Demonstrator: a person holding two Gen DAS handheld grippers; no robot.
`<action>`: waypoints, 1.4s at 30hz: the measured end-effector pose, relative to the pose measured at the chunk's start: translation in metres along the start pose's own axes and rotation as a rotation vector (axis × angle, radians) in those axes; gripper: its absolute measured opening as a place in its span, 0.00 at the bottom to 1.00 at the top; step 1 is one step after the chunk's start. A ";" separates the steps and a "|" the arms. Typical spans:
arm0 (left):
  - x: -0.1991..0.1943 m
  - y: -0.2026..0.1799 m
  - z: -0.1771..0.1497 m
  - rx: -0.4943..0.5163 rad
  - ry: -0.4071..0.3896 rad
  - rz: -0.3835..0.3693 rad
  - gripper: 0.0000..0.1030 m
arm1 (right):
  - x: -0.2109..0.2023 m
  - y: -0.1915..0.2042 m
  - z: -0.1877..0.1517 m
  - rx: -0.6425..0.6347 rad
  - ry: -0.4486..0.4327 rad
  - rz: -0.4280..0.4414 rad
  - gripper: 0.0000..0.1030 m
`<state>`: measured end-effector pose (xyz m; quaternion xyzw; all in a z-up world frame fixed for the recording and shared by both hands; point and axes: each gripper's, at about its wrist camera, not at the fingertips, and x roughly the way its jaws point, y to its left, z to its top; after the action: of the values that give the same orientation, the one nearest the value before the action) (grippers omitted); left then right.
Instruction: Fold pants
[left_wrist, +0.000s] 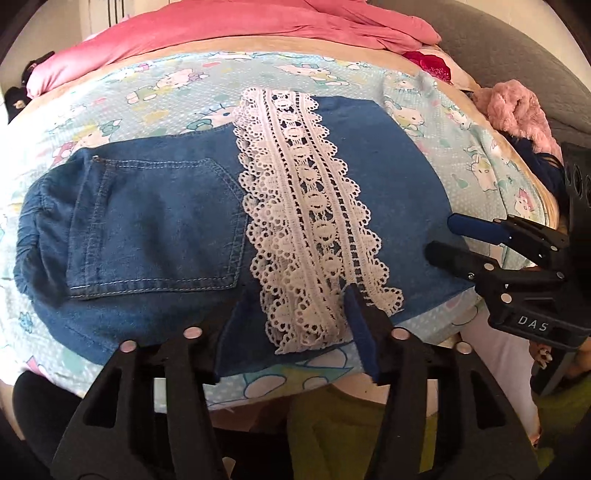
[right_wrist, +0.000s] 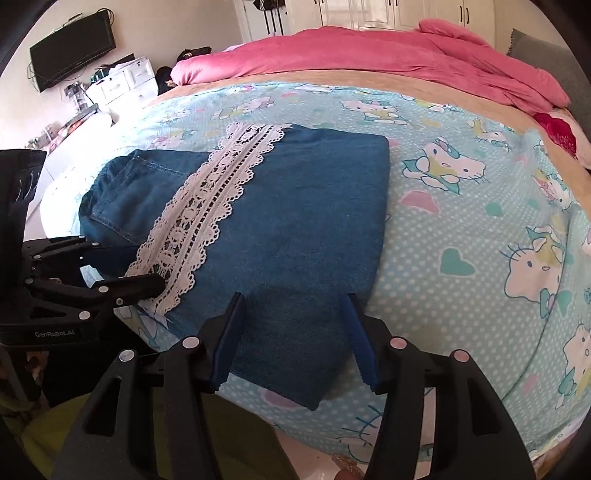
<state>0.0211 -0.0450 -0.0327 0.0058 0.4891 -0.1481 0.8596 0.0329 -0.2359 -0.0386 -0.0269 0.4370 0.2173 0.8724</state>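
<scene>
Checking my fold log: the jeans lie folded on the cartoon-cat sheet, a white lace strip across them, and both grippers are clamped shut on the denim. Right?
Not quite: both grippers, left and right, are open, shown by each wrist view. The jeans, lace strip and sheet are as you say.

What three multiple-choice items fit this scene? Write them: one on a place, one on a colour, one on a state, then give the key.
1. Where does the lace trim lie on the denim pants?
A. Across the middle, beside the back pocket
B. Around the waistband
C. Off the pants, on the sheet

2. What colour is the blanket bunched at the far side of the bed?
A. Green
B. Pink
C. White

3. How do the jaws of the right gripper stand?
A. Shut on the lace
B. Shut on the sheet
C. Open, either side of the near edge of the pants

Key: 1 A, the white band crosses the denim just beside the pocket. 2 B, the blanket is plainly pink in both views. 3 C, the right wrist view shows a wide gap between the blue pads, with the denim edge lying in it.
</scene>
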 end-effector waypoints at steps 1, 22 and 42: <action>-0.002 0.000 0.000 0.001 -0.003 0.004 0.49 | -0.001 -0.002 0.001 0.013 0.001 0.012 0.52; -0.053 0.026 0.005 -0.057 -0.111 0.109 0.91 | -0.052 -0.006 0.022 0.079 -0.147 0.011 0.93; -0.078 0.090 -0.008 -0.200 -0.154 0.150 0.91 | -0.038 0.064 0.088 -0.062 -0.169 0.052 0.93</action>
<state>0.0003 0.0616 0.0162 -0.0545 0.4323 -0.0340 0.8994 0.0533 -0.1705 0.0537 -0.0241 0.3554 0.2549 0.8990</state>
